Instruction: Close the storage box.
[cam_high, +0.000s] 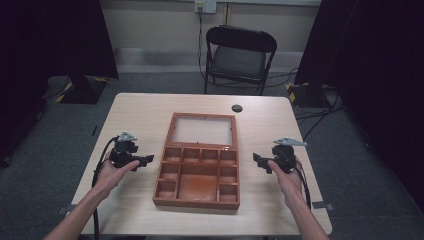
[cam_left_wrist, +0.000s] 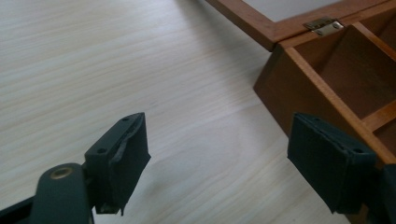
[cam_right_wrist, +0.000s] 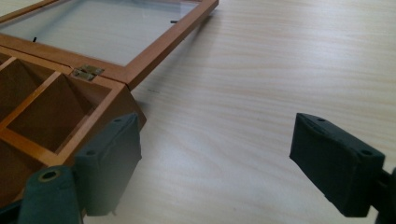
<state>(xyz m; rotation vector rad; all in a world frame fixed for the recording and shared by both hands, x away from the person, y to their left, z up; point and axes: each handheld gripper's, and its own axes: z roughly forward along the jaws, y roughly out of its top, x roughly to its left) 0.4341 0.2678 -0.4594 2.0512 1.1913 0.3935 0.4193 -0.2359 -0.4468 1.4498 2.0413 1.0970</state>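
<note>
Wooden compartment box (cam_high: 198, 176) at the middle of the light wood table (cam_high: 145, 107), lid (cam_high: 202, 130) swung fully open and lying flat on the far side, its pale panel facing up. Compartments bare: a row of small ones along the far edge, a large one at the near centre, smaller ones down both sides. Brass hinge (cam_left_wrist: 323, 25) at the joint of lid and box.

Left gripper (cam_high: 141, 161) held in the left hand (cam_high: 111, 172), just left of the box, apart from it, jaws spread wide with nothing between. In the left gripper view, bare tabletop between the pads, box corner behind the right one.

Right gripper (cam_high: 259, 161) held in the right hand (cam_high: 286, 176), just right of the box, jaws likewise wide apart, gripping nothing.

Black folding chair (cam_high: 239, 55) beyond the far edge; small dark round disc (cam_high: 237, 108) near the far edge of the table.
</note>
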